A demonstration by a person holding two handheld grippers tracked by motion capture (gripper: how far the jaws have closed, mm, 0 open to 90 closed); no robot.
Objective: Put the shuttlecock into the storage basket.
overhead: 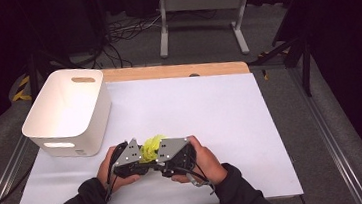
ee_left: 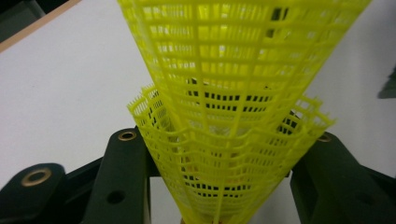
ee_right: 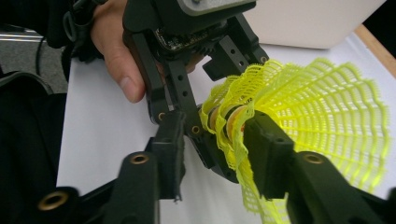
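Holding yellow shuttlecocks [ee_left: 224, 130], unlabelled, white bin [overhead: 67, 110]

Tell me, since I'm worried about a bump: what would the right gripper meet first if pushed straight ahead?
Probably the left gripper, just beyond the yellow shuttlecocks between the right gripper's jaws; depth is hard to judge.

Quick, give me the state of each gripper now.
Left gripper: jaws shut on the yellow shuttlecocks.
Right gripper: jaws open, the shuttlecocks' skirt against one jaw, not clamped.
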